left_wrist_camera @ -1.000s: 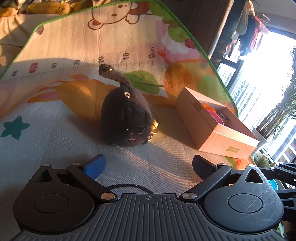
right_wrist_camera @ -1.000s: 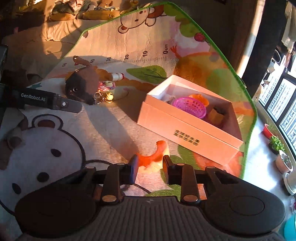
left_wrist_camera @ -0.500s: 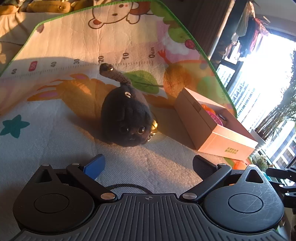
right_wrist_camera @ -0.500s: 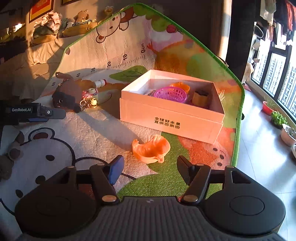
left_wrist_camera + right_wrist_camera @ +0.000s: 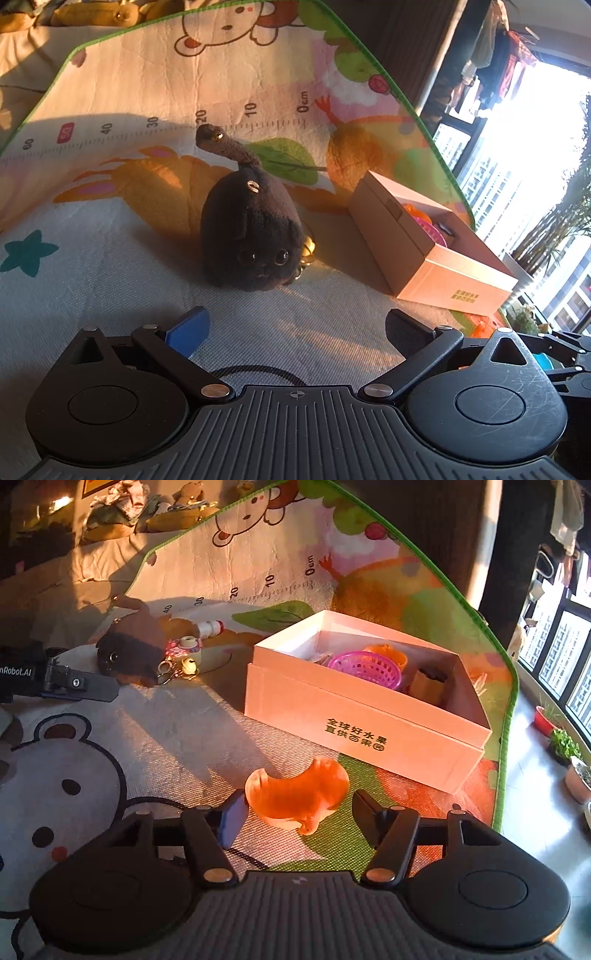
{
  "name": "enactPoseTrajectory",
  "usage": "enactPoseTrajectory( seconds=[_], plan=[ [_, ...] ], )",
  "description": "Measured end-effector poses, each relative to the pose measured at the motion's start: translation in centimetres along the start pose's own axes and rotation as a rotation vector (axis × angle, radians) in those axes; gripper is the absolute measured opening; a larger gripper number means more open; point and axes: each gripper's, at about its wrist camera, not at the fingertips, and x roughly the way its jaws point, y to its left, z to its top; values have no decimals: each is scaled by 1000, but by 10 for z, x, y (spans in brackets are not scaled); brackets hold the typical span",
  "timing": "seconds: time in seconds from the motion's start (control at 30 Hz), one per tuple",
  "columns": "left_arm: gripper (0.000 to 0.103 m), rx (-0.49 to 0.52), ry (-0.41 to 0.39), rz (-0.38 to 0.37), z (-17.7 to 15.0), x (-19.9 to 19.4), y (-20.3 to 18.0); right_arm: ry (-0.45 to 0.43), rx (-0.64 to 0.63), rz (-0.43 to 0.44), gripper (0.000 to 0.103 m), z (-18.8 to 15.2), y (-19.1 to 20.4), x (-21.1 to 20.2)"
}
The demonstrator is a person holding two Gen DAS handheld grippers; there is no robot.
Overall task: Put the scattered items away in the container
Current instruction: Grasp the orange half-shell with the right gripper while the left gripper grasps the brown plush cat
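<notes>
Narrowing right tool (image 5: 299, 814) jaws, lowered around orange toy (image 5: 297, 797); untouched.

Low amber sidelight, perhaps window glare

The box (image 5: 364, 716) is sitting on the play mat (image 5: 155, 738), holding a basket (image 5: 365, 668) inside. The duck-shaped toy (image 5: 299, 799) is lying before the box. The plush cat (image 5: 129, 653) is lying left of the box, with a small bottle (image 5: 210, 628) lying behind it.
</notes>
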Motion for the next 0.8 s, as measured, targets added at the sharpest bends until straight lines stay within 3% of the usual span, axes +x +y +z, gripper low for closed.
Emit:
enactPoseTrajectory(
  seconds=[0.13,0.37,0.5,0.67,0.8],
  plan=[
    [103,0,0,0,0,0,0,-16,26,8,54,2,-1,-4],
    [103,6,1,10,0,0,-2,-58,112,52,54,-6,-4,-44],
    [103,106,-40,54,4,-6,-17,-57,132,69,54,-27,8,-59],
    [103,213,-57,228,25,7,-32,-73,150,39,54,-43,16,-66],
    [103,260,-16,294,43,34,-29,-85,150,30,54,-49,13,-68]
  ],
)
